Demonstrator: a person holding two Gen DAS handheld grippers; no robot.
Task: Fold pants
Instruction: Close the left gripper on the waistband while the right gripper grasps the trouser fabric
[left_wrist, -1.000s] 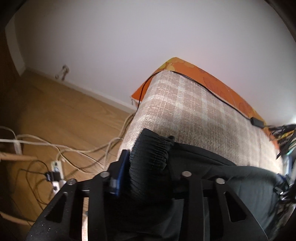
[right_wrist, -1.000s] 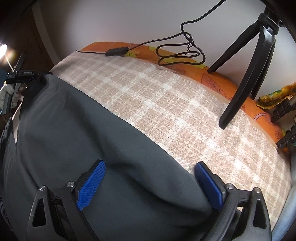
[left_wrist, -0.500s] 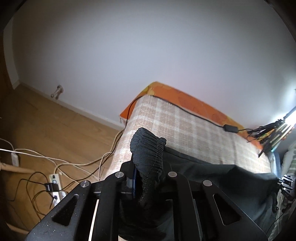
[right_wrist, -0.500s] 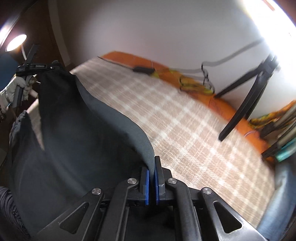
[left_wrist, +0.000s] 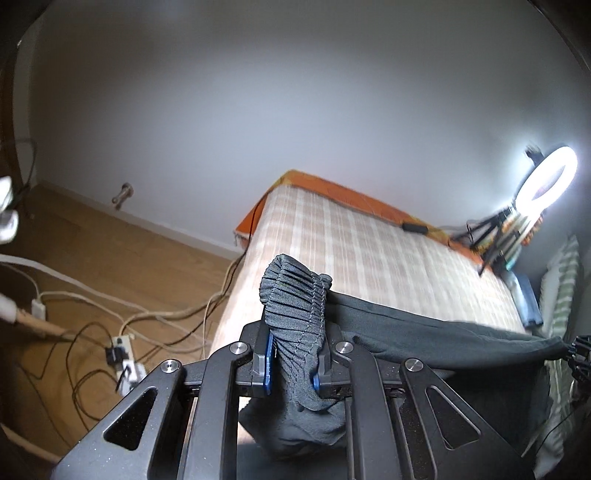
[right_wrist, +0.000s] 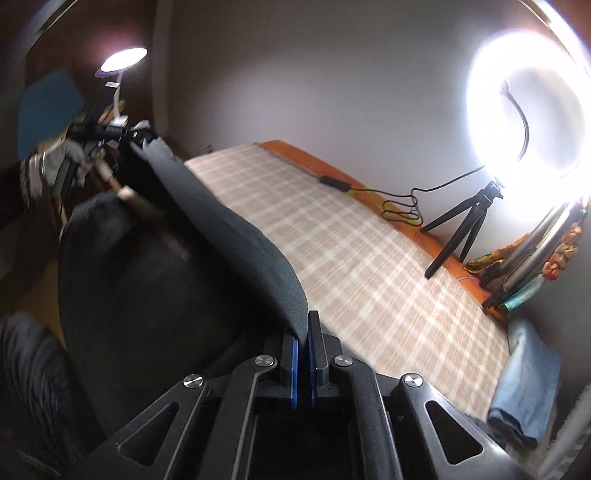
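While both tongs, left (left_wrist: 291, 363) and right (right_wrist: 303, 360), clamp the dark pants (right_wrist: 229, 236), the fabric stretches above the plaid bed (right_wrist: 369, 273).

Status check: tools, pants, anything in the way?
Left tool shut on pants waistband. Right tool shut on pants edge. Pants lifted, stretched between both above checked bed. Ring-light tripod at bed's far edge.
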